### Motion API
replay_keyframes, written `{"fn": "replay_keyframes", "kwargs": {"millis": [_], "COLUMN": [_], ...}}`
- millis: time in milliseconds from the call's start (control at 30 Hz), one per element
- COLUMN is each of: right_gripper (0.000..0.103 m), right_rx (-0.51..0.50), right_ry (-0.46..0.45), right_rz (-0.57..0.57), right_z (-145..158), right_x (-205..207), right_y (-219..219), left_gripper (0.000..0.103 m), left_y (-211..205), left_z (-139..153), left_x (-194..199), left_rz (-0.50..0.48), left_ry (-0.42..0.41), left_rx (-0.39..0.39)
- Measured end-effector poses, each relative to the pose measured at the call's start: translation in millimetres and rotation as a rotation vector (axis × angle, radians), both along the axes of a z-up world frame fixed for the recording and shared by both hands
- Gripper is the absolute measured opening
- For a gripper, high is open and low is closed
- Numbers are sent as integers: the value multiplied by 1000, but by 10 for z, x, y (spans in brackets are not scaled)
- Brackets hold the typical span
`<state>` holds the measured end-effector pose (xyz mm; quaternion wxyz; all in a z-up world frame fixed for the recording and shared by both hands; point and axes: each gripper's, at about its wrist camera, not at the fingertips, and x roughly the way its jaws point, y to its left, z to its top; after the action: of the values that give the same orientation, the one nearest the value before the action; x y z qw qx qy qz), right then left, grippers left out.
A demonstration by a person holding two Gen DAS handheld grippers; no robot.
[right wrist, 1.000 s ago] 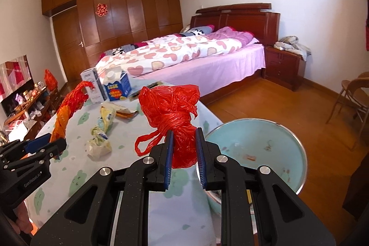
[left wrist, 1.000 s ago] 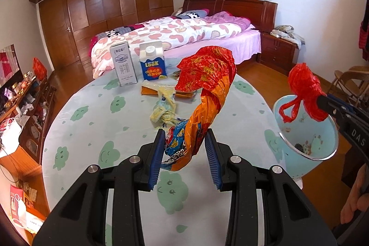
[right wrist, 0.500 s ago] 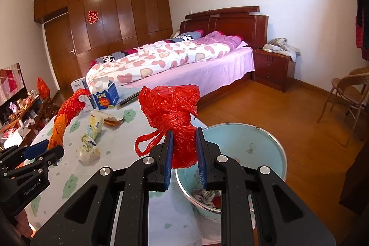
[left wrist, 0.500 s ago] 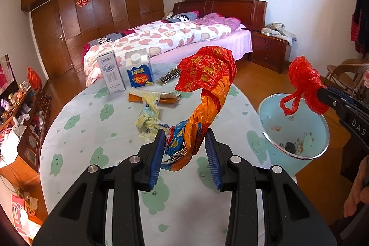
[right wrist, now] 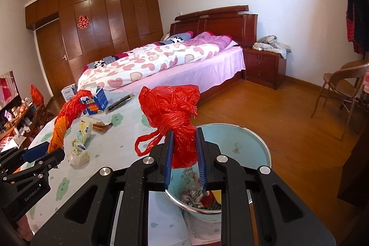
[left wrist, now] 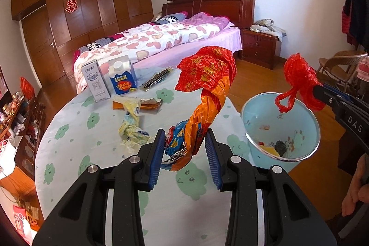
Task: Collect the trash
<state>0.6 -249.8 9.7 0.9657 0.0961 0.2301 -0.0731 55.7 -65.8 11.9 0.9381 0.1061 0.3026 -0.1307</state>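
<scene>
Jaws of right gripper clamped on knotted red plastic bag, held above light-blue bin beside table; jaws of left gripper pinching twisted orange-red wrapper over table

On the blue milk carton standing on my table I read "LOOK" in white letters. My right gripper carries the letters "DAS" on its black body. My left gripper shows "GenRobot.AI" along its side. A red double-happiness sign hangs on the wardrobe.
</scene>
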Motion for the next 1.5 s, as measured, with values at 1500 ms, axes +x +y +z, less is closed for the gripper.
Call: {"fn": "replay_keyframes", "kwargs": {"millis": [1500], "right_gripper": [20], "right_rx": [42], "right_ry": [55], "right_rz": [-222], "right_z": [-236], "right_x": [-20], "right_y": [-807], "left_gripper": [36], "left_y": [-1028], "left_z": [-180], "left_x": [184], "left_rz": [-160], "left_ry": [72], "left_rx": [53]}}
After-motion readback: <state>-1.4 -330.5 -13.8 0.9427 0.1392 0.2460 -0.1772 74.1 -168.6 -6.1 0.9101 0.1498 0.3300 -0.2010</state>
